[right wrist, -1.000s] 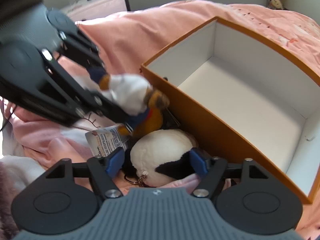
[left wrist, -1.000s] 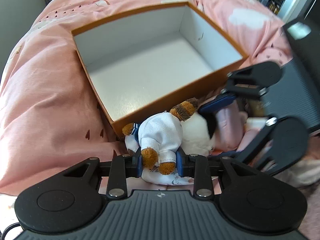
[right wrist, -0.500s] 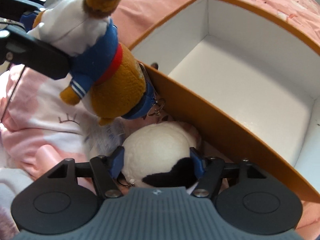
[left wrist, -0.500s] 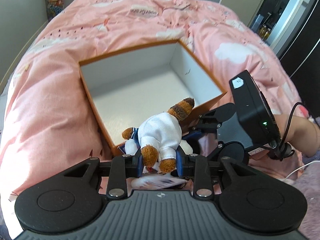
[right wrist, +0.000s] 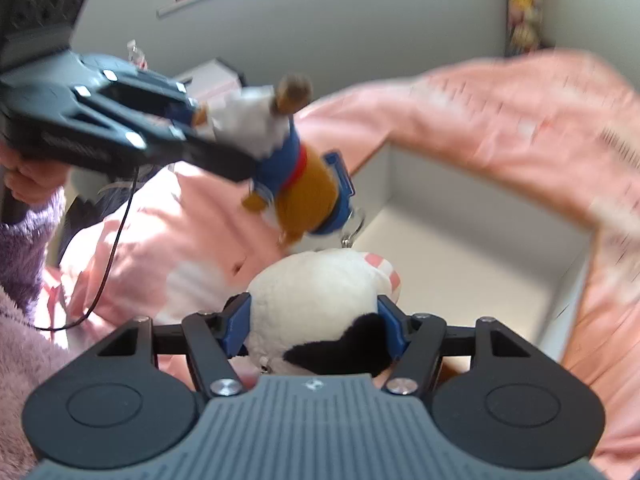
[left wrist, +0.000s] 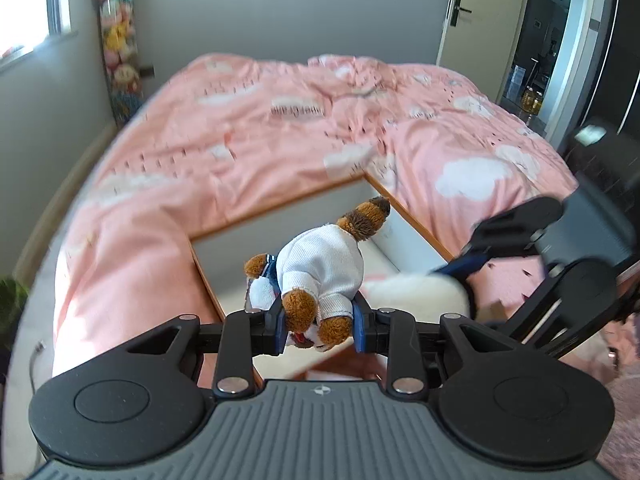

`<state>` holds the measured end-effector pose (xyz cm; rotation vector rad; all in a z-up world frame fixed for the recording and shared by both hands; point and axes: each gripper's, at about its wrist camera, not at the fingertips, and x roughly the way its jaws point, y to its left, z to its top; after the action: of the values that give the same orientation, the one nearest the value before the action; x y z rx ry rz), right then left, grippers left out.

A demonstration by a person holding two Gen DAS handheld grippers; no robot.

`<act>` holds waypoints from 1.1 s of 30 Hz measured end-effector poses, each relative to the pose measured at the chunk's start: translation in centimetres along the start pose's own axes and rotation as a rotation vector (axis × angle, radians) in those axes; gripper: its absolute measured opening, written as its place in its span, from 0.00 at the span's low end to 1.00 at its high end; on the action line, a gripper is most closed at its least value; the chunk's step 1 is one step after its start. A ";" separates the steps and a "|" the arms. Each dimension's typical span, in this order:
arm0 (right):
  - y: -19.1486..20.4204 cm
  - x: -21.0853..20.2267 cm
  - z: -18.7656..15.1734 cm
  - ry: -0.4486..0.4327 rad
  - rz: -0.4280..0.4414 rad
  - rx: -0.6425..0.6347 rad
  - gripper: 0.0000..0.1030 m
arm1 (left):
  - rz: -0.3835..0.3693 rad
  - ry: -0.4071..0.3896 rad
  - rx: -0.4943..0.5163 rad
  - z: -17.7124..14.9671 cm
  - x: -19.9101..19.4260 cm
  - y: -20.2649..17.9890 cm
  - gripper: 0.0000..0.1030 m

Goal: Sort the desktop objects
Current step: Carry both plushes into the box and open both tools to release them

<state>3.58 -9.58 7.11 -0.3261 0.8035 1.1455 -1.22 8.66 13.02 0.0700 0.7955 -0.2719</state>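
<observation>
Left gripper [left wrist: 319, 331] clamped on one brown plush bear [left wrist: 320, 272] in white top, right gripper [right wrist: 314, 330] gripping one white round plush [right wrist: 320, 300] with black patch, both toys aloft just above the near edge of one orange-rimmed box [left wrist: 280, 206]. Inside: bare white floor, four walls, open room. Beyond: pink duvet [left wrist: 280, 128], wall.

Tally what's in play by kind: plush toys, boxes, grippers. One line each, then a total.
Plush toys: 2, brown plush in white top, white plush with black patch
Boxes: 1, orange-rimmed box
Grippers: 2, left gripper, right gripper
Total: 5
</observation>
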 end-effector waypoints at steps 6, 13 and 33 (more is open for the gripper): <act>-1.8 -0.9 2.4 -0.094 -0.122 -0.081 0.65 | 0.062 -0.014 0.081 0.6 2.9 -0.4 0.34; -6.3 4.7 2.7 -0.051 -0.090 -0.074 0.65 | 0.115 0.091 0.220 -0.8 9.6 -0.6 0.34; -11.5 15.1 0.4 0.186 0.107 -0.073 0.68 | -0.005 0.462 0.679 -3.8 18.4 -0.2 0.42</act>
<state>16.77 -3.69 -5.25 -0.4598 0.9530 1.2589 8.37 5.11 -2.79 0.7920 1.1317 -0.5337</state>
